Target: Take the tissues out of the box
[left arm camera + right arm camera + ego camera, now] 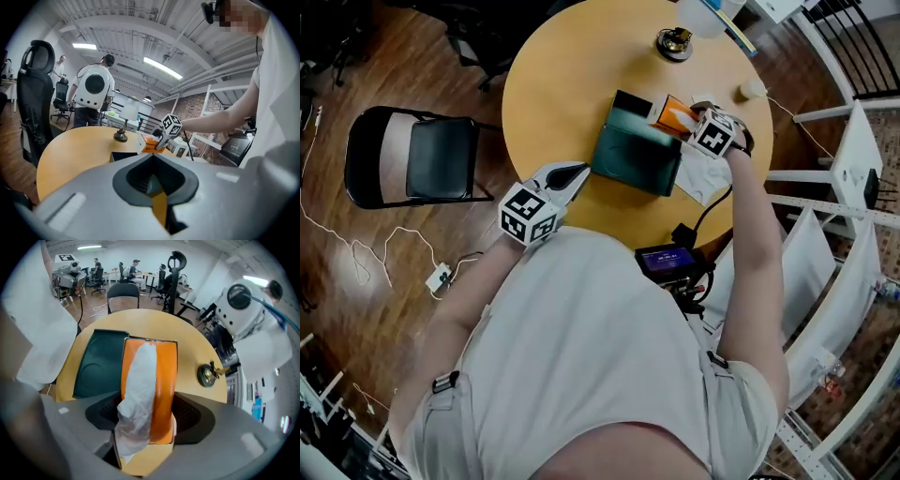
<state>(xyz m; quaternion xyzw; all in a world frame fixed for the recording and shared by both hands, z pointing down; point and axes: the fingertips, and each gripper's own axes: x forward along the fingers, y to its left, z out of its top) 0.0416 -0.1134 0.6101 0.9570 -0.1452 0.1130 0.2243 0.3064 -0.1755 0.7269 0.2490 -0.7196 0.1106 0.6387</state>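
Observation:
An orange tissue box [673,114] lies on the far right edge of a dark green tray [633,150] on the round yellow table [562,84]. A white tissue [138,380] sticks out of the box [164,376] along its top. My right gripper [694,122] is at the box's near end; in the right gripper view [145,427] its jaws stand wide on either side of the box end and tissue, not visibly pressing. My left gripper [577,172] hovers at the table's near left edge, beside the tray, jaws together and empty [157,190].
A loose white tissue [703,176] lies on the table right of the tray. A small brass ornament [673,43] stands at the far side. A black folding chair [422,157] is left of the table, and a device with a lit screen [667,260] sits at its near edge.

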